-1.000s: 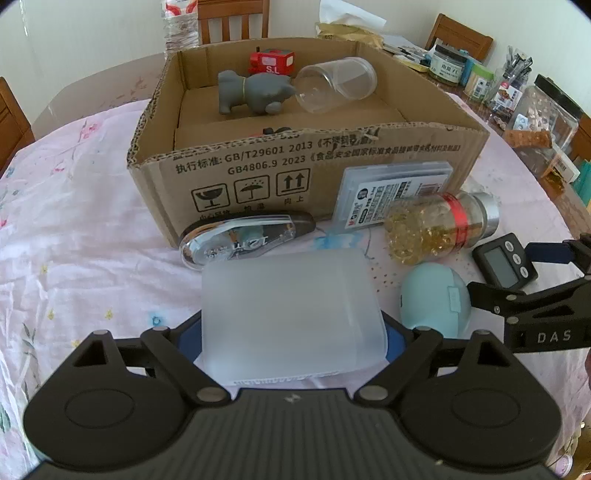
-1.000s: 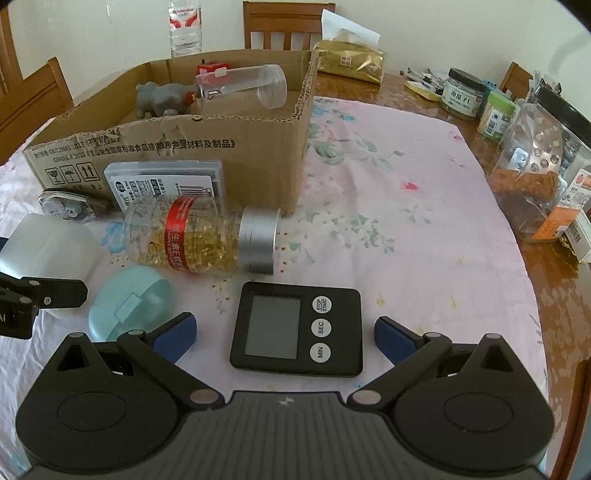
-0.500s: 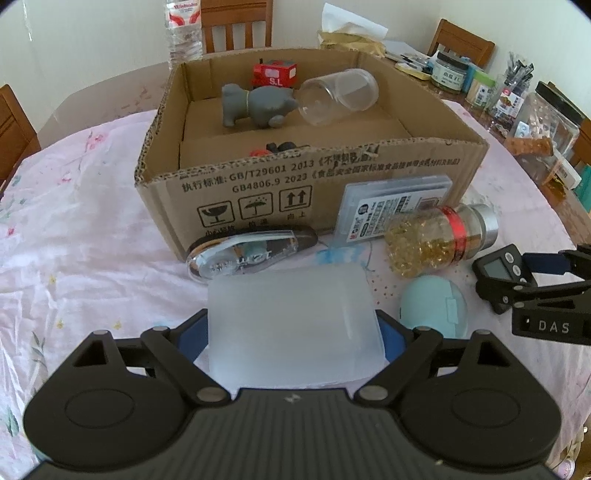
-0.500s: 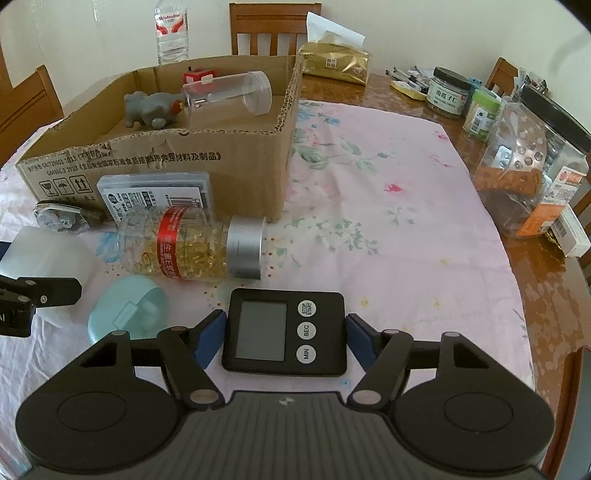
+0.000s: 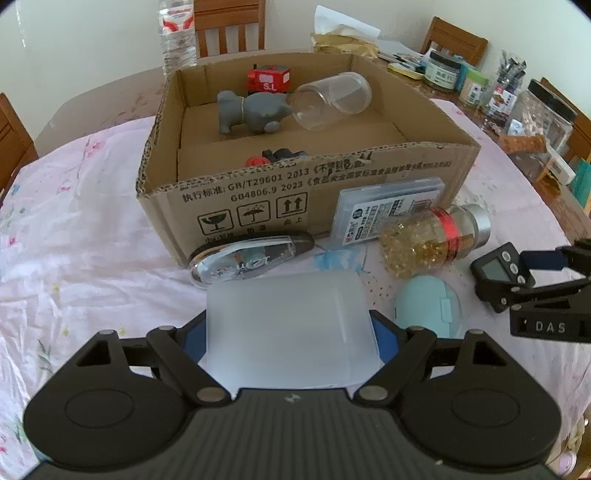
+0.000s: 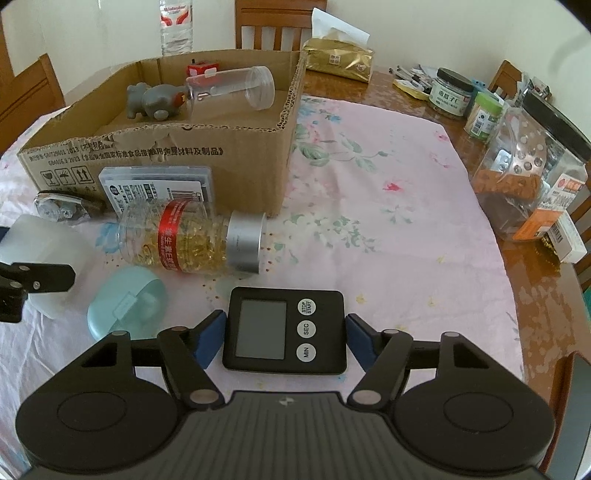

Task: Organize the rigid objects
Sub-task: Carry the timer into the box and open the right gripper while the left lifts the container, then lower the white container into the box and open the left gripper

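Observation:
My left gripper (image 5: 291,334) is shut on a frosted white plastic box (image 5: 290,328) and holds it above the tablecloth in front of the cardboard box (image 5: 306,184). My right gripper (image 6: 284,334) is shut on a black digital timer (image 6: 284,330), also seen at the right of the left wrist view (image 5: 496,269). The cardboard box holds a grey toy animal (image 5: 251,112), a red toy (image 5: 267,77) and a clear jar (image 5: 332,99). In front of it lie a capsule bottle (image 6: 192,236), a mint green case (image 6: 125,302), a flat clear case (image 6: 159,186) and a clear tape dispenser (image 5: 247,258).
Jars, a pen holder and snack packs (image 6: 517,147) crowd the bare wooden table edge at right. A gold tissue pack (image 6: 338,59) and a water bottle (image 6: 176,22) stand behind the cardboard box. Wooden chairs ring the table.
Both grippers have risen. The right gripper closed from wide open onto the timer and lifted it. The left gripper kept its hold on the frosted box and raised it.

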`<state>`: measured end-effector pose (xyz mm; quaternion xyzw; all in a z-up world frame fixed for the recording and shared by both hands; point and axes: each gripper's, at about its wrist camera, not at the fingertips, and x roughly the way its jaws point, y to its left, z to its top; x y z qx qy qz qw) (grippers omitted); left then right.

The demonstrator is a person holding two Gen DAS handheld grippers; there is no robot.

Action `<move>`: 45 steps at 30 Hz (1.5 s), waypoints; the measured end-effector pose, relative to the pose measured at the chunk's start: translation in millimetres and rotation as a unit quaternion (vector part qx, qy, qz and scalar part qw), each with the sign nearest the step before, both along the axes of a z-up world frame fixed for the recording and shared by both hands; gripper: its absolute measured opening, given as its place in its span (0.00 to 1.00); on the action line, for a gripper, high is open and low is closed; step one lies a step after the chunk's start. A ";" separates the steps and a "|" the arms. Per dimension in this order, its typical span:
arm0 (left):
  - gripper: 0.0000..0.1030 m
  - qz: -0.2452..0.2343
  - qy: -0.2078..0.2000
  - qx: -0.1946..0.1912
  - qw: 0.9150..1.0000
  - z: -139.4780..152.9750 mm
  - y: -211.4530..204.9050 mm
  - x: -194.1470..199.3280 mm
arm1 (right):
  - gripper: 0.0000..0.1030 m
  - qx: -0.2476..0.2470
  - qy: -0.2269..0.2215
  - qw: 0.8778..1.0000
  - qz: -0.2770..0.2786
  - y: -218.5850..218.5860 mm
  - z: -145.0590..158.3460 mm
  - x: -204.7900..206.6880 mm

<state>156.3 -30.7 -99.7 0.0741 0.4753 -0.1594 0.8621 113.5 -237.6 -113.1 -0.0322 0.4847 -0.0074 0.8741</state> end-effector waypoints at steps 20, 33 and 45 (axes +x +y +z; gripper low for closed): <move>0.82 -0.078 0.006 0.006 0.997 60.1 24.4 -17.7 | 0.72 0.009 -0.034 0.994 0.106 -9.6 91.1 10.7; 0.82 -0.009 -0.028 -0.009 1.000 85.0 43.0 -16.7 | 0.72 0.018 -0.070 0.977 0.202 26.6 110.9 97.9; 0.82 0.037 -0.048 -0.009 0.998 96.3 50.4 -6.8 | 1.00 0.014 -0.049 0.977 0.206 32.0 79.6 121.1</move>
